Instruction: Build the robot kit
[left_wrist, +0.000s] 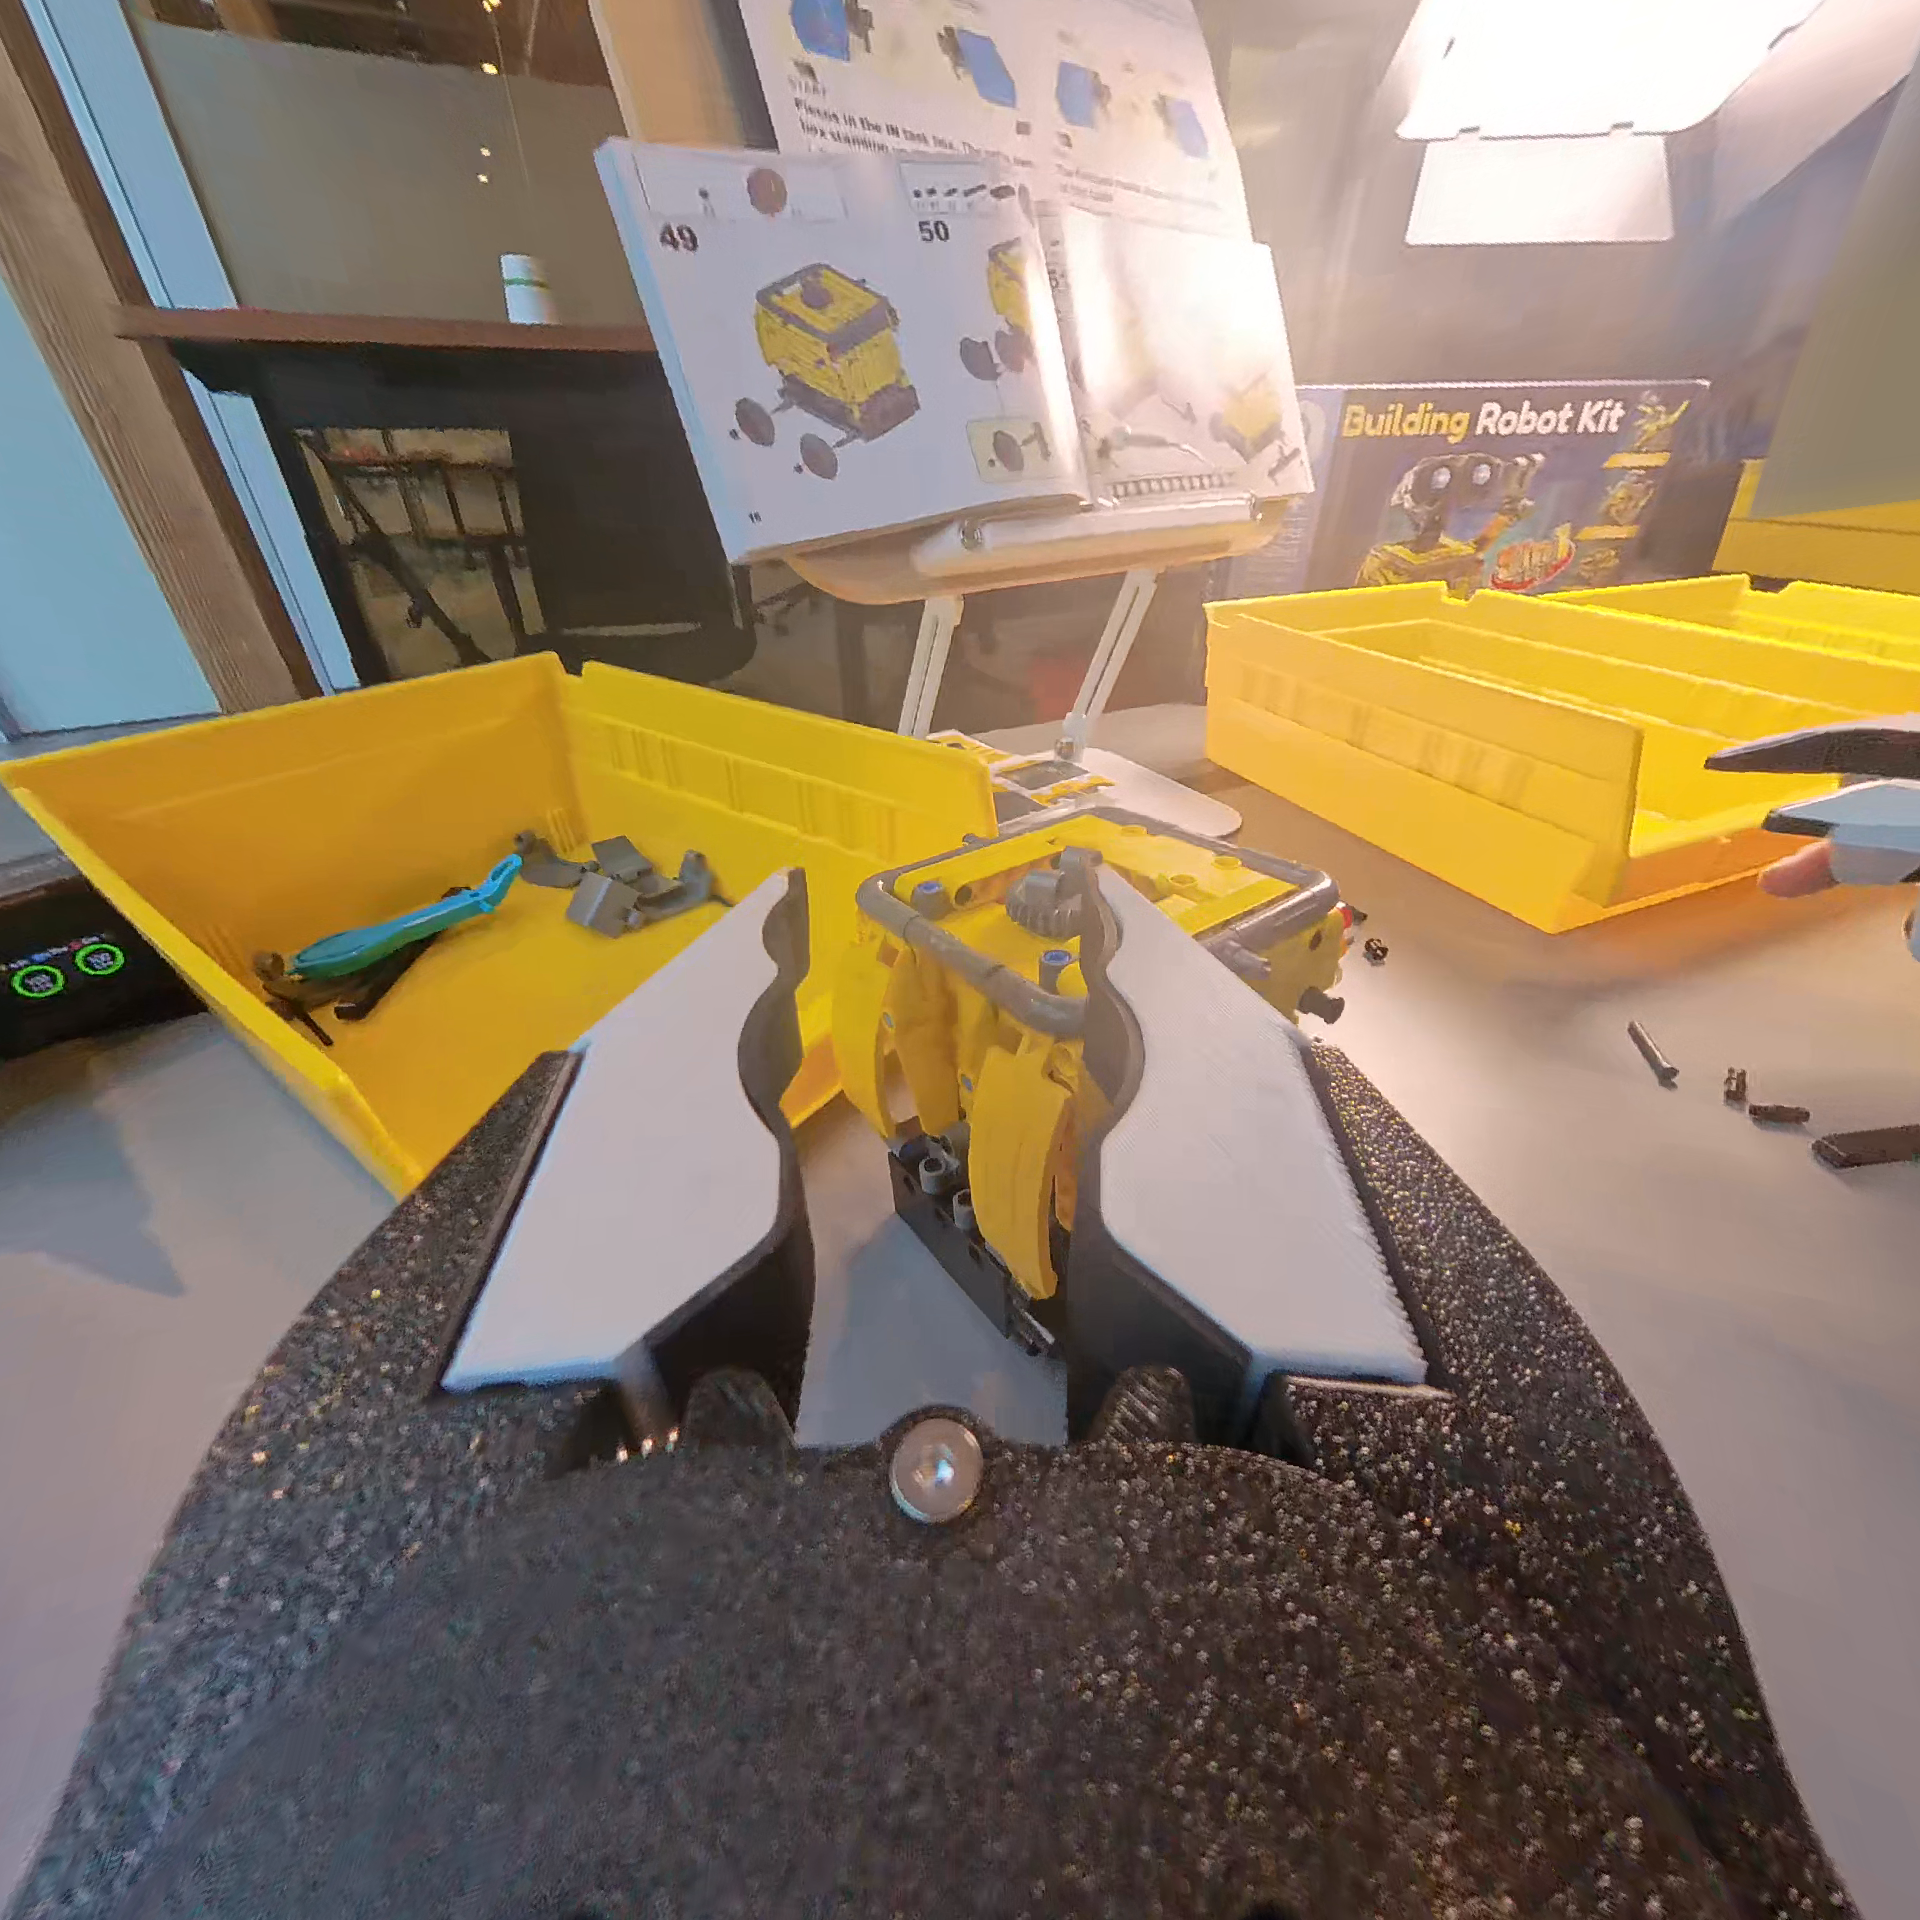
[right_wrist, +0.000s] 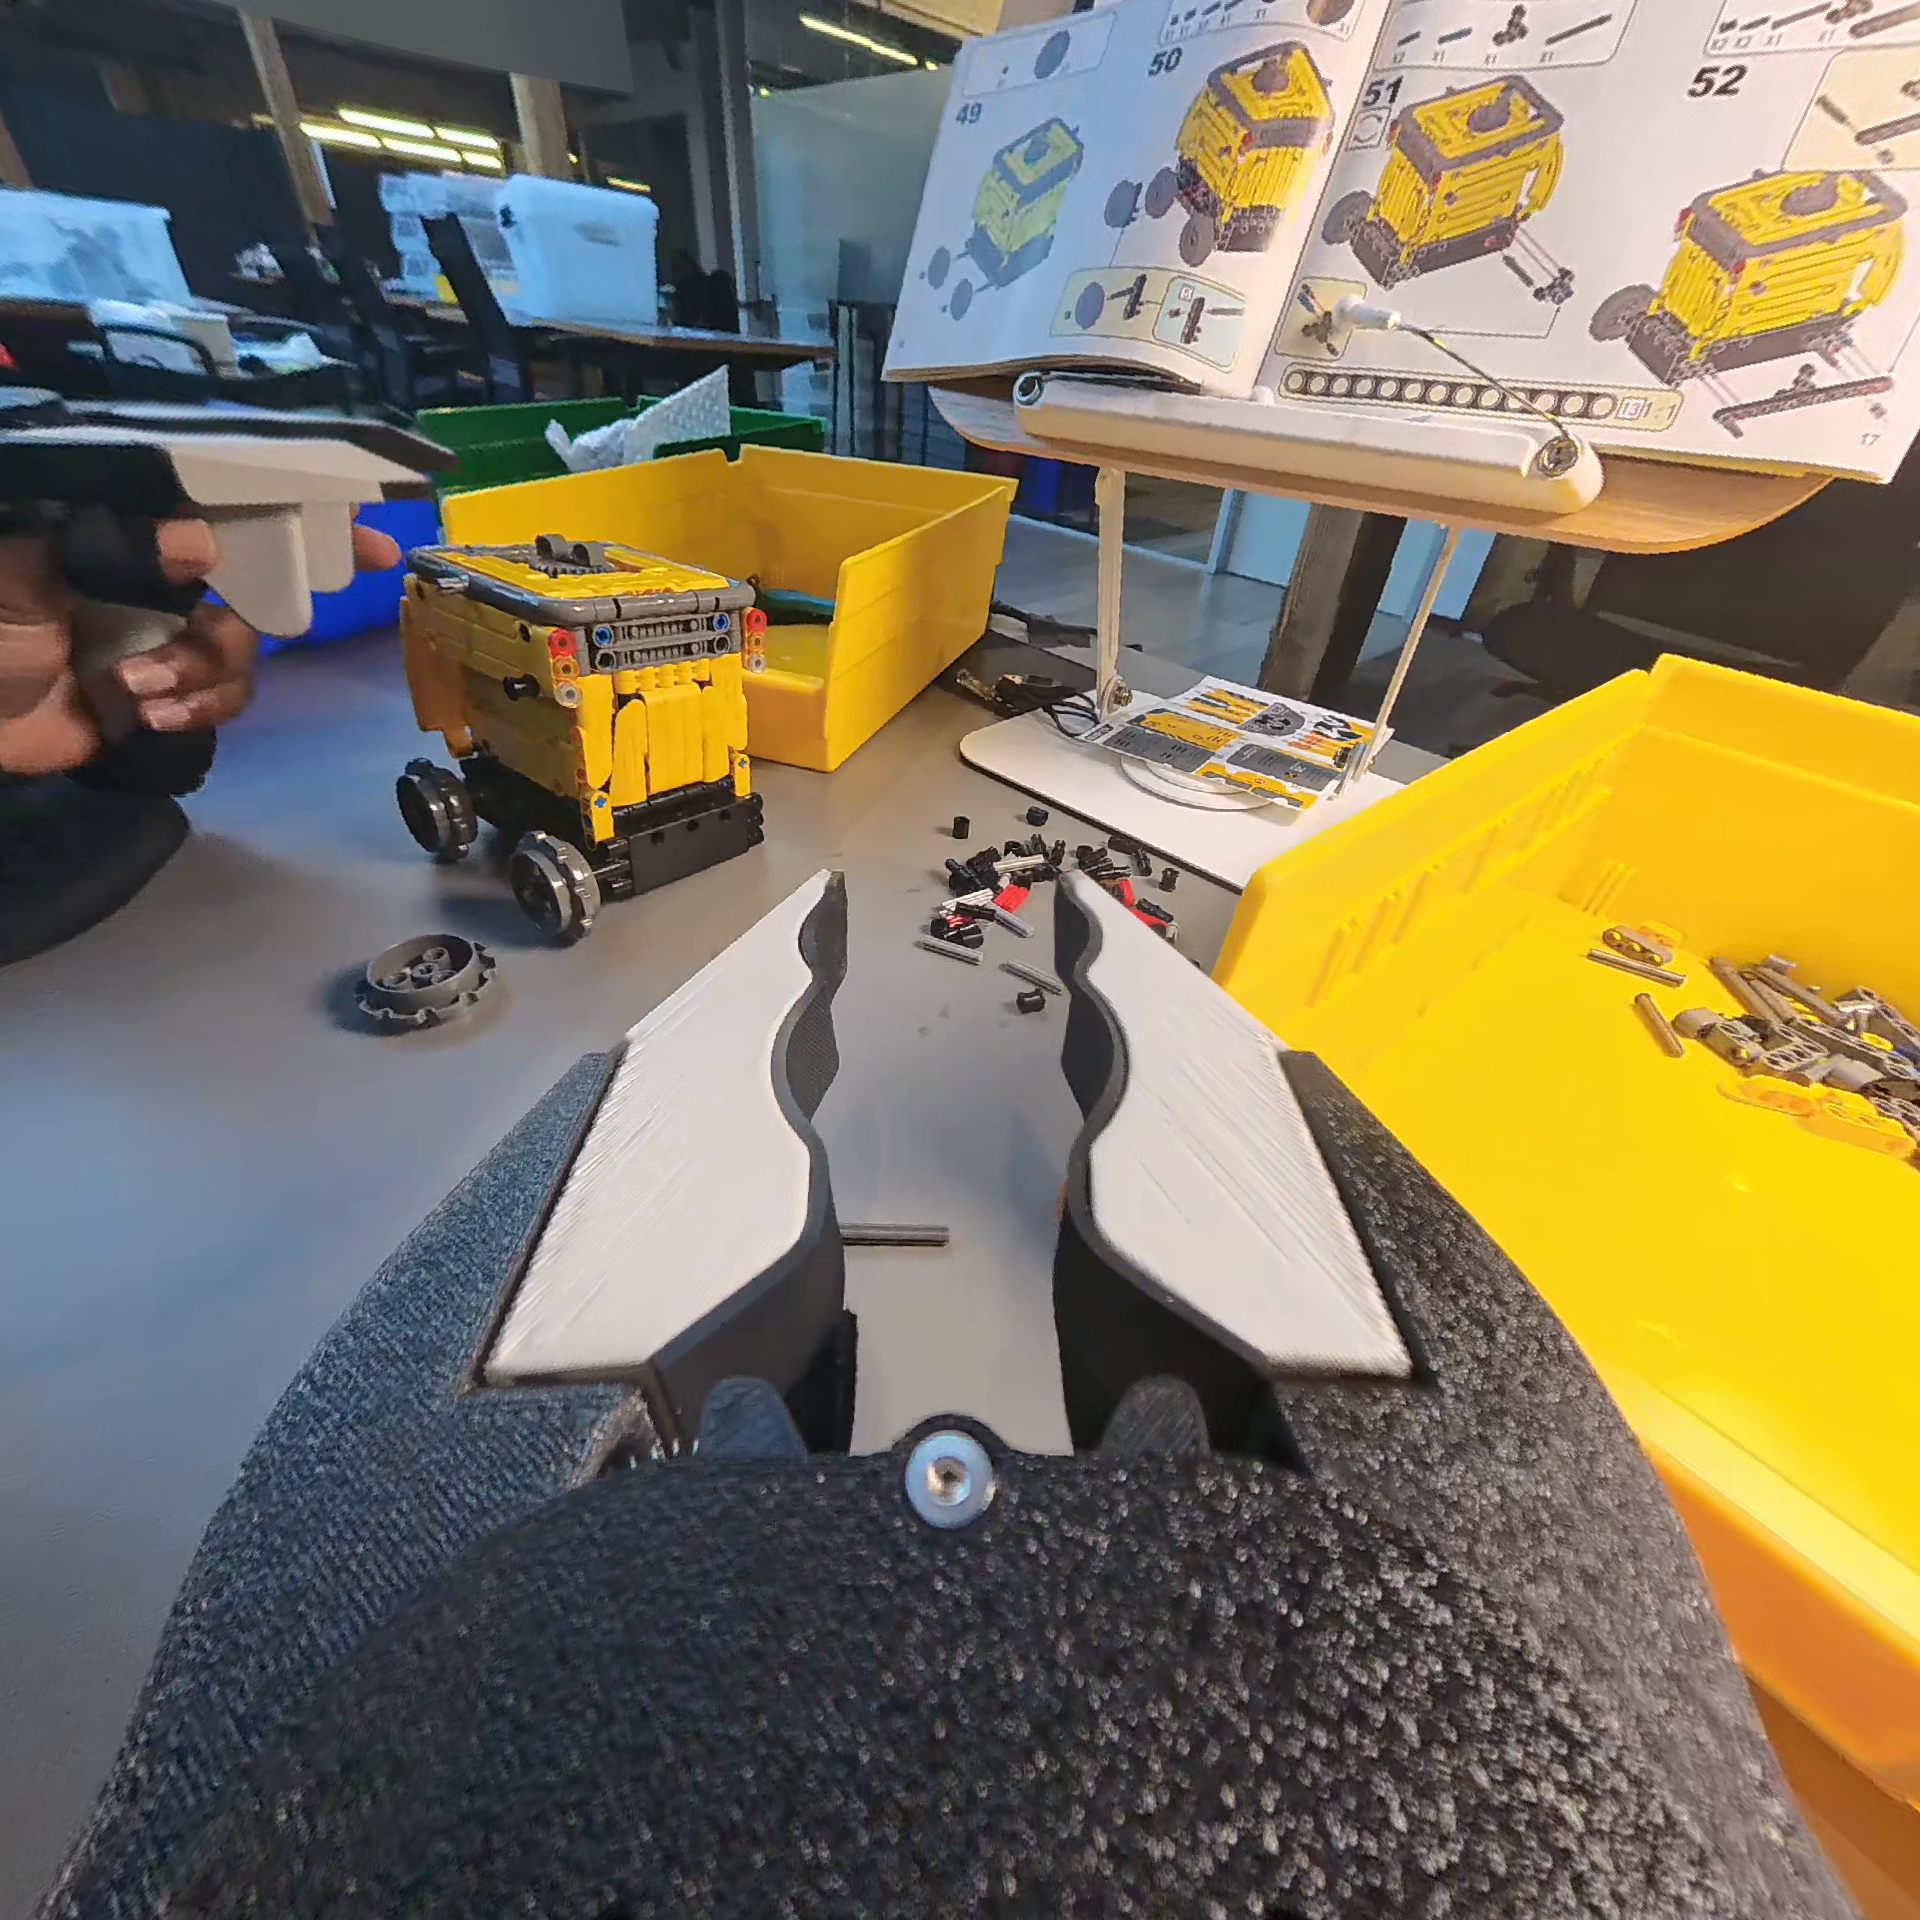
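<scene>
Two hand-held grippers are being seen, one in each wrist view. The left gripper (left_wrist: 940, 914) is being held with its jaws spread wide around the upper part of a yellow brick-built vehicle model (left_wrist: 1039, 997); whether the fingers are touching the model cannot be told. The model is standing on a grey table (left_wrist: 1558, 1351), just beside a yellow bin (left_wrist: 312, 831).

The right gripper (right_wrist: 951, 894) is being held with its jaws apart and with nothing between them. It is hovering low over the table (right_wrist: 208, 1143), and a thin dark axle (right_wrist: 899, 1234) is lying on the table between its fingers, nearer their base. Just beyond its fingertips, a scatter of small black, grey and red pins (right_wrist: 1029, 883) is lying loose; they are too many and too small to be counted.

In the right wrist view the model (right_wrist: 582, 717) is being seen well apart to the left, standing on two visible black wheels. One loose grey wheel (right_wrist: 426, 977) is lying flat near it. The left gripper (right_wrist: 260, 488) is being held over the model by a hand (right_wrist: 114, 675).

Three yellow bins are being shown in all. The one behind the model (right_wrist: 862, 582) is holding a teal tool (left_wrist: 416, 920) and a few grey parts (left_wrist: 623, 883). The one to the right (right_wrist: 1558, 1143) is holding a pile of grey axles and connectors (right_wrist: 1787, 1029). A third, divided bin (left_wrist: 1455, 748) is standing farther back.

One open instruction booklet (right_wrist: 1403, 208) is being propped on a white stand (right_wrist: 1299, 436), with a sticker sheet (right_wrist: 1236, 738) on its base. One kit box (left_wrist: 1507, 488) is standing behind.
</scene>
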